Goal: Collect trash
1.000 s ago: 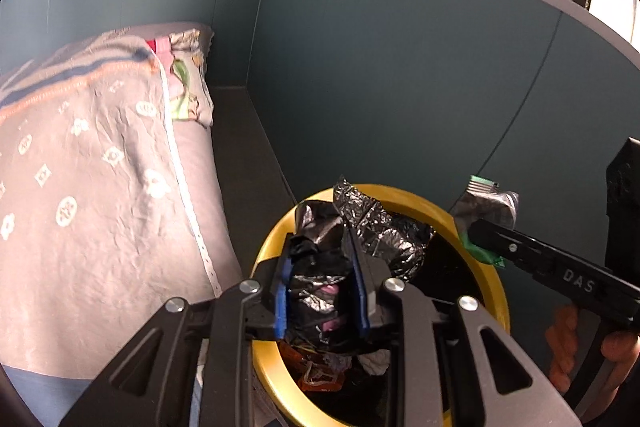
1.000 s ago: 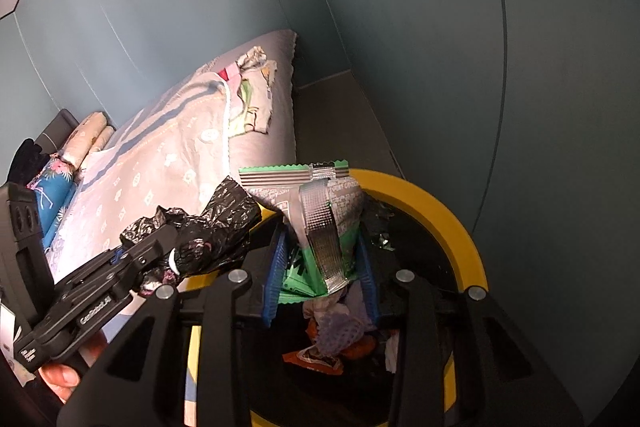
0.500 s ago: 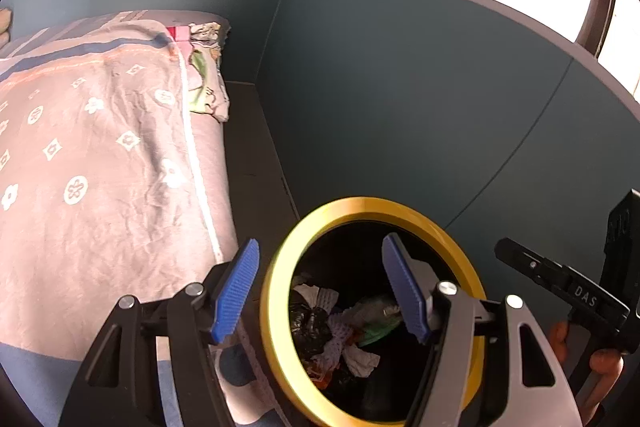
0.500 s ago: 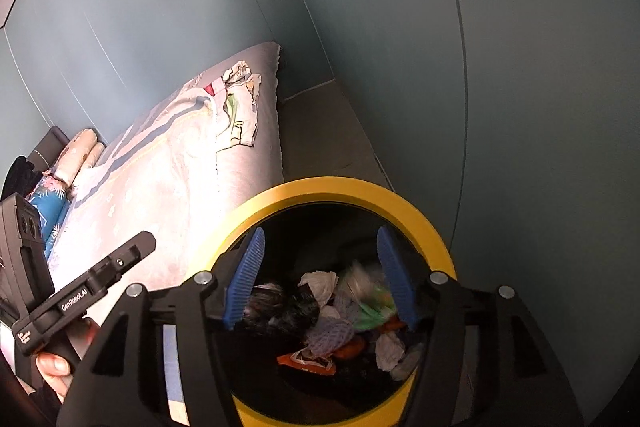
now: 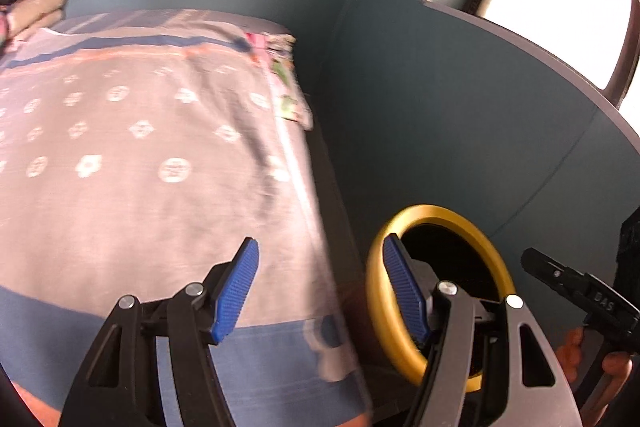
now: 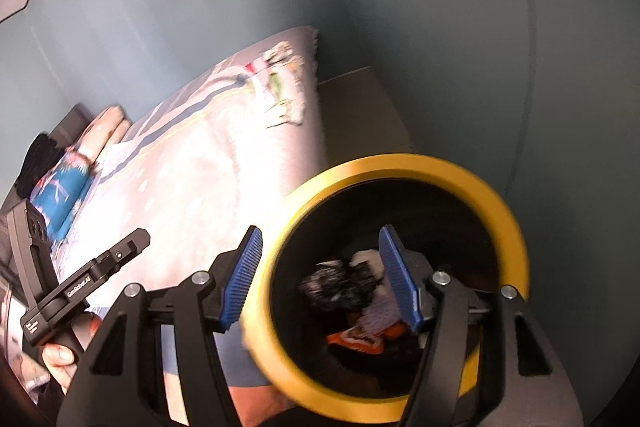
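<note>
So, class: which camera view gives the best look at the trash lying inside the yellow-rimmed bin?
The right wrist view. It looks down into the bin, showing the crumpled trash at the bottom, though blurred. The left wrist view shows only the bin's yellow rim and a dark interior, partly behind the left gripper; no trash is visible there.

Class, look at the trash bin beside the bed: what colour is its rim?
Yellow, around a black inside. The trash bin's rim shows best in the right wrist view.
</note>
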Motion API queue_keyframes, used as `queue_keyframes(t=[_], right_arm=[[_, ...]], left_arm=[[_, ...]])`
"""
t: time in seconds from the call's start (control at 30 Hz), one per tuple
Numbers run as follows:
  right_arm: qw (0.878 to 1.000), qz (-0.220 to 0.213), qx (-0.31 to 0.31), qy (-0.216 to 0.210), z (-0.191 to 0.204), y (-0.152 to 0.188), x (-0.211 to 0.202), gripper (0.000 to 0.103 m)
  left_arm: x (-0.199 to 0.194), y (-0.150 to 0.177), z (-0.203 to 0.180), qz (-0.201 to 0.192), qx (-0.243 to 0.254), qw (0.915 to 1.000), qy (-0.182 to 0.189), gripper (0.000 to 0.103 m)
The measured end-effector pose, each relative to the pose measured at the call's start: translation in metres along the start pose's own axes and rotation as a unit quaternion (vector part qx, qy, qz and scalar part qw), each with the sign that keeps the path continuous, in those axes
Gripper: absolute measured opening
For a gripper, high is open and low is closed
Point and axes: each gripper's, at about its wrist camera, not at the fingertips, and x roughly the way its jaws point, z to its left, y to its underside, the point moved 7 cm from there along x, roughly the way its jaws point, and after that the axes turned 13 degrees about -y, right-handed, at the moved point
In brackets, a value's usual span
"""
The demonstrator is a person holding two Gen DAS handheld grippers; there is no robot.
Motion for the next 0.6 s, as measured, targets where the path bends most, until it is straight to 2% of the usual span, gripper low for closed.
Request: queue_keyframes(t=[0.13, 0.23, 0.33, 0.37, 0.47, 0.53, 0.6], right_arm=[[0.999, 0.016, -0.021, -0.02, 0.035, 0.004, 0.014, 0.063], [0.998, 0.023, -0.047, -0.021, 0.067, 0.011, 0.021, 0.068], [0.997, 0.022, -0.068, -0.016, 0.096, 0.014, 0.029, 0.082], [0.997, 0.02, -0.074, -0.014, 0.104, 0.016, 0.031, 0.084], [0.995, 0.005, -0.102, -0.007, 0.134, 0.023, 0.033, 0.095], [0.992, -0.019, -0.123, -0.002, 0.157, 0.03, 0.03, 0.095], [0.987, -0.038, -0.154, 0.029, 0.175, 0.04, 0.028, 0.095]], left_arm=[[-0.021, 0.001, 0.041, -0.015, -0.013, 0.9993, -0.031, 0.062], [-0.037, 0.002, 0.075, -0.029, -0.019, 0.9976, -0.061, 0.066], [-0.054, 0.001, 0.107, -0.042, -0.037, 0.9955, -0.077, 0.074], [-0.06, 0.001, 0.114, -0.049, -0.041, 0.9947, -0.08, 0.076], [-0.083, 0.0, 0.133, -0.08, -0.044, 0.991, -0.098, 0.085], [-0.101, 0.0, 0.143, -0.104, -0.044, 0.9877, -0.108, 0.094], [-0.117, 0.001, 0.151, -0.122, -0.049, 0.9848, -0.113, 0.095]])
